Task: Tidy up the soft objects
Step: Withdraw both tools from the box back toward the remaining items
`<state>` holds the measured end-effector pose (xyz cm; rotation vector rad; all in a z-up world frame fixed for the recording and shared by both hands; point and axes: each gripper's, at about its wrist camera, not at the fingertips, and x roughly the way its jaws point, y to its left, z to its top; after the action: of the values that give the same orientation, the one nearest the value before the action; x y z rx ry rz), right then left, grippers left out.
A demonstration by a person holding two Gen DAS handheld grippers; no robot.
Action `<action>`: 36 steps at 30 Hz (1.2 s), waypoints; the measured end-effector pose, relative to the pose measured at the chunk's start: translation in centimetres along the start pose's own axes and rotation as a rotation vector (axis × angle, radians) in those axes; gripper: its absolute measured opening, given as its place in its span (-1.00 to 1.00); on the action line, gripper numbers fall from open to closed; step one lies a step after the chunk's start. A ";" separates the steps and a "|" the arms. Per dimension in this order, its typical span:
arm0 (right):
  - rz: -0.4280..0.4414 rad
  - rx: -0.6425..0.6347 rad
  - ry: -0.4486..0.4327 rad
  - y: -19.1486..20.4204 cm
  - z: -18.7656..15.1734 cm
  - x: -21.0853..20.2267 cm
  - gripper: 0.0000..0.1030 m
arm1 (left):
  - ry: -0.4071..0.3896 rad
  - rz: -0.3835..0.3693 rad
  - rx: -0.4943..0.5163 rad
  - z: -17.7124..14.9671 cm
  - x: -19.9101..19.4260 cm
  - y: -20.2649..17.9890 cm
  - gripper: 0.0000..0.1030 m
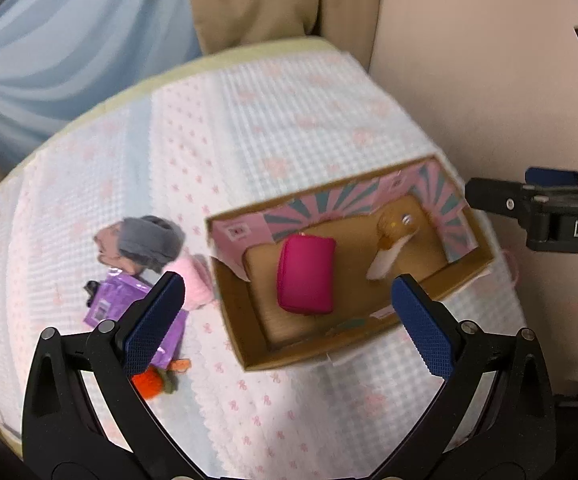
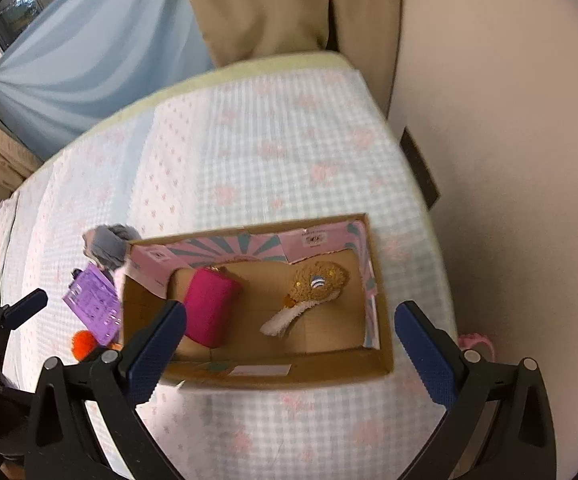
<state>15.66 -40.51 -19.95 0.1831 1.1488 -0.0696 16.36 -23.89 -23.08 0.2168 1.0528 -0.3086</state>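
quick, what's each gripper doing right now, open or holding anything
Left gripper: open, fingers wide apart, holding nothing.
Right gripper: open, fingers wide apart above the cardboard box, holding nothing.

I am viewing an open cardboard box (image 2: 381, 320) sitting on the bed, its inner flaps printed pink and teal. Inside, a magenta pouch (image 2: 211, 307) is lying toward the left end, and a brown plush toy (image 2: 321, 280) with a white tail is resting toward the right end, apart from the pouch. Left of the box, a grey-and-pink soft bundle (image 1: 141, 244), a purple packet (image 1: 117, 300), a pale pink fluffy item (image 1: 193, 280) and an orange plush (image 1: 151, 384) are lying clustered.
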 end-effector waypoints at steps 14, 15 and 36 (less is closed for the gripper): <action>-0.027 -0.062 -0.245 9.9 -2.7 -14.9 1.00 | -0.200 0.051 -0.092 -3.4 -17.4 9.3 0.99; -0.013 -0.070 -0.256 10.9 -3.0 -15.5 1.00 | -0.209 0.058 -0.104 -3.8 -18.2 10.3 0.99; 0.257 -0.414 -0.190 28.2 -3.9 -9.0 1.00 | -0.190 0.111 -0.279 -13.1 -18.5 25.0 0.99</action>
<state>12.69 -12.41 -10.26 -0.0450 0.9197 0.3689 5.95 6.45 -12.47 -0.0059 0.8808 -0.0776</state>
